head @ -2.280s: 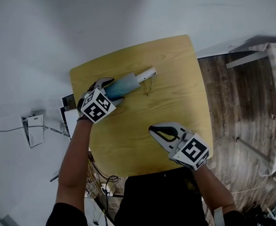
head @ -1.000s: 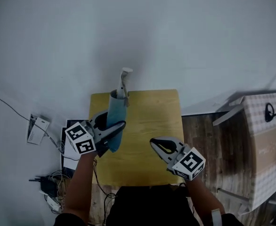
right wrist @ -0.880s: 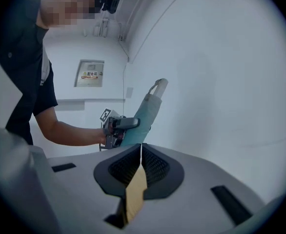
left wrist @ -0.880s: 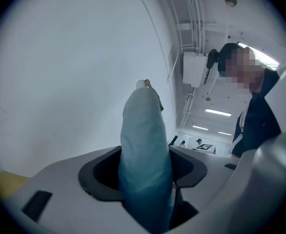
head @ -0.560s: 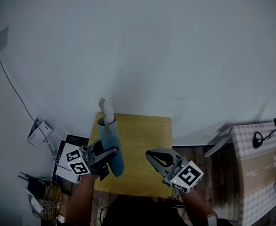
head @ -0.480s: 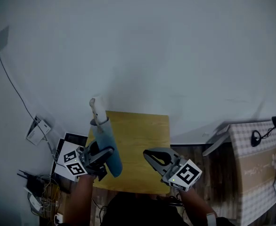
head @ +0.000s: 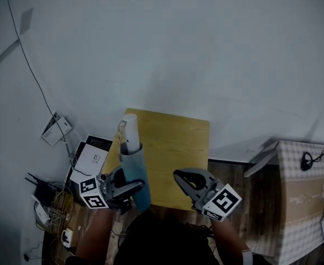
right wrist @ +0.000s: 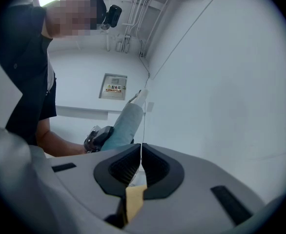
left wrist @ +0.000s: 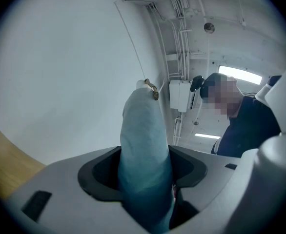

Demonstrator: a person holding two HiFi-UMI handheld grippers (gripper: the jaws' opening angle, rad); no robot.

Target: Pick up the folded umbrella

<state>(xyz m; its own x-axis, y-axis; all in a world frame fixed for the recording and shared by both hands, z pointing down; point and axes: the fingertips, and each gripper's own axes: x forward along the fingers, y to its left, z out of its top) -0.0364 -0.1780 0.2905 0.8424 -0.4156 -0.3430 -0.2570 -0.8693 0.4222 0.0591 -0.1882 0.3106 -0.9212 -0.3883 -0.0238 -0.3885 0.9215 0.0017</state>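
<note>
Folded teal-blue fabric umbrella with a white handle (head: 134, 173) is up off the square yellow wooden table (head: 178, 142); earlier it lay flat on it. Left gripper (head: 130, 186) now clamps the fabric body with jaws spread wide around it. The handle end is up and slightly tilted, over the table's near left corner. Right gripper (head: 179, 176): jaws together, nothing held, just right of the umbrella at the near edge. Plain white wall (head: 206, 48) behind.

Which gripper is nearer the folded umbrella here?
Left. The left gripper is shut on the umbrella; the right gripper sits apart, to its right in the head view, jaws together.
</note>
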